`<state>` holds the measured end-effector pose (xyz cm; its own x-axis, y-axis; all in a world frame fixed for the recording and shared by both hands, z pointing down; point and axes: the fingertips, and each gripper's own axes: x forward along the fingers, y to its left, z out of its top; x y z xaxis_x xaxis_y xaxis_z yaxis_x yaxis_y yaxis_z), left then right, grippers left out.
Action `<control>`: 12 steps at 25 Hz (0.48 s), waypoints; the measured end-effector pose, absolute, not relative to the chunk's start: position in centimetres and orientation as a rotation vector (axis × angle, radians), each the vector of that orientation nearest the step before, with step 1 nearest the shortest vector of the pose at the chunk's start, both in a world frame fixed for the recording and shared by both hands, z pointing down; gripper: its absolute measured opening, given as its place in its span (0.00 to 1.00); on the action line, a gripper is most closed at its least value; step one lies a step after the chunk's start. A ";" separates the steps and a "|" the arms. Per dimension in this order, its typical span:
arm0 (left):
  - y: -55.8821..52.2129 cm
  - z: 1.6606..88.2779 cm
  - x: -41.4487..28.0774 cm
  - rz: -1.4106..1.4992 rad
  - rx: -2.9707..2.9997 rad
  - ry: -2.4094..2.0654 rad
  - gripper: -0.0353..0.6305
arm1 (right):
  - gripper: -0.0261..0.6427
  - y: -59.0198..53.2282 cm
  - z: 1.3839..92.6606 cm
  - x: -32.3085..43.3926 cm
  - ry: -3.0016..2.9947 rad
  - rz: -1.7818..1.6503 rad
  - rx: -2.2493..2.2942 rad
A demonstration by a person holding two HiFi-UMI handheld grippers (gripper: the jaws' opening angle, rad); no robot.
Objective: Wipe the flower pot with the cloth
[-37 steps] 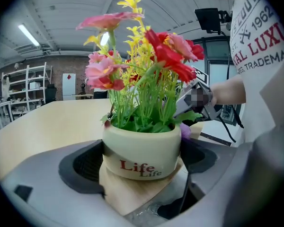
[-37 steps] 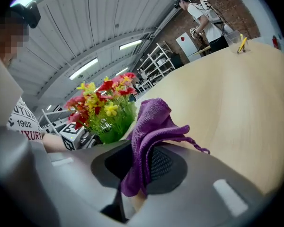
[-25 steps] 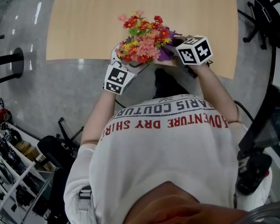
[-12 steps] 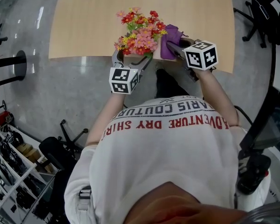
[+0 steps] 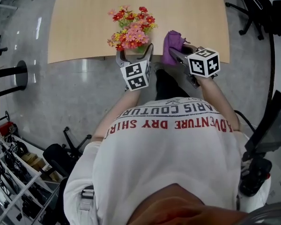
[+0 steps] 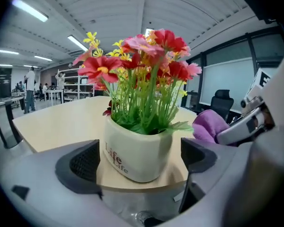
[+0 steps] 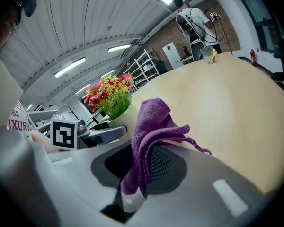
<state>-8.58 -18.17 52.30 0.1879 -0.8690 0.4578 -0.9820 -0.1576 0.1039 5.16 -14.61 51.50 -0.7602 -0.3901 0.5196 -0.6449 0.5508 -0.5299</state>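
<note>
Head view: the flower pot (image 6: 132, 150) now rests on the table (image 5: 84, 22) by its near edge. The left gripper (image 5: 134, 55) is spread around it without touching. The right gripper (image 5: 178, 55), pinching the cloth (image 5: 172, 45), has withdrawn right, so wiping looks finished.

**3 Cameras Around 1 Table Edge**

The head camera looked steeply down from well above the person's shoulders onto the near edge of the table (image 5: 84, 22). The left gripper (image 5: 134, 53) view sat low at that edge and faced across the tabletop, very close to the flower pot (image 6: 135, 155). The right gripper (image 5: 178, 50) view looked along the tabletop past the cloth (image 7: 149, 126), with the pot farther off at its left. All 3 views shared the pot, the cloth and the table.
</note>
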 end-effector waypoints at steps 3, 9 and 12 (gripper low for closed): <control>-18.8 52.5 -8.9 0.421 2.065 -1.797 0.84 | 0.11 -14.3 51.7 5.8 -2.448 1.055 0.861; -18.9 51.9 -9.1 0.427 2.073 -1.829 0.79 | 0.11 -13.7 51.7 5.8 -2.447 1.061 0.855; -18.8 52.1 -9.0 0.437 2.088 -1.810 0.78 | 0.11 -14.1 51.6 5.5 -2.450 1.058 0.844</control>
<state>-8.98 -18.76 52.10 0.1397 -0.8848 0.4446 -0.9902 -0.1285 0.0554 5.52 -14.05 51.58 -0.7652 -0.3853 0.5158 -0.6397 0.5458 -0.5412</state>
